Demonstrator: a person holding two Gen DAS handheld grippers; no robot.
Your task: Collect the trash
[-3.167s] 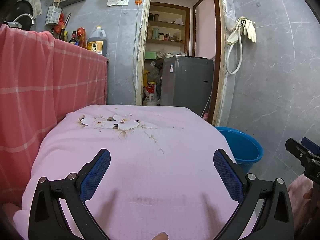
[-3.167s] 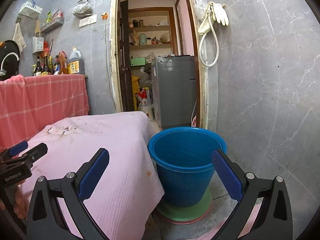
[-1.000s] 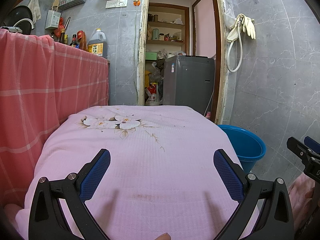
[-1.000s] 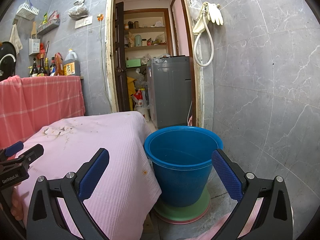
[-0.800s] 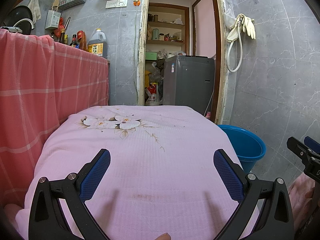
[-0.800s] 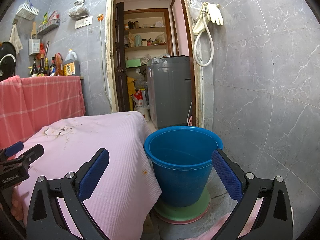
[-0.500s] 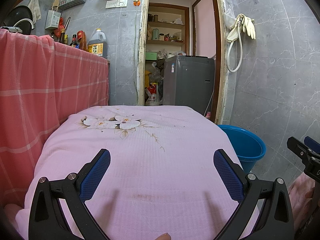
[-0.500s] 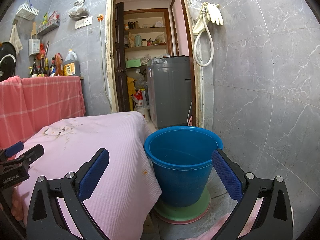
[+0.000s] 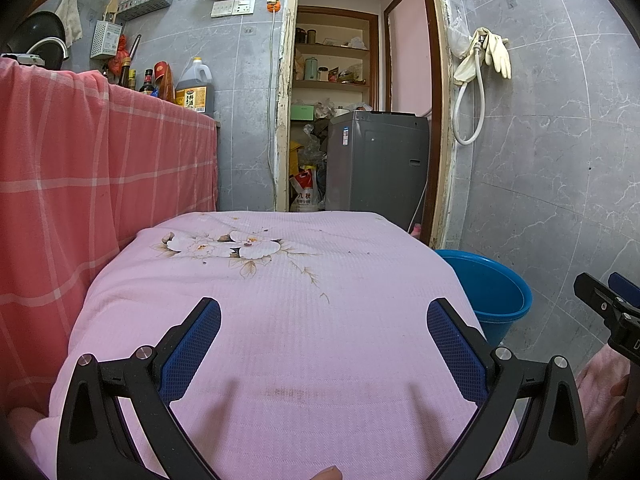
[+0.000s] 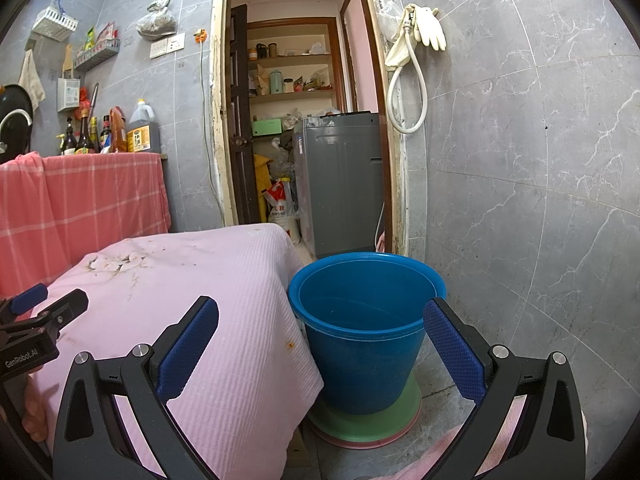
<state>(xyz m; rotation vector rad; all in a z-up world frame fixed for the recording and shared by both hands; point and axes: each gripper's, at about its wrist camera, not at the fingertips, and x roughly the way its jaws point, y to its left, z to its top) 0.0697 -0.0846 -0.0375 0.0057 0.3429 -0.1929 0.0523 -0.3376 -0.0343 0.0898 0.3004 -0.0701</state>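
Hardly anything has shifted over the last second; compared with three seconds back, both cameras have settled slightly, so the pink cloth fills the left view much as it did and the blue bucket sits a touch lower and more central in the right view. The left gripper hovers over the near half of the cloth-covered table with its jaws spread wide and nothing between them. The right gripper is equally wide and empty, framing the bucket, which stands on a green base on the floor just beside the cloth's hanging corner. Small dark specks of trash lie scattered around the printed white flowers at the far end of the cloth (too small to identify). A grey washing machine stands in the doorway beyond, and red checked fabric hangs at the left.
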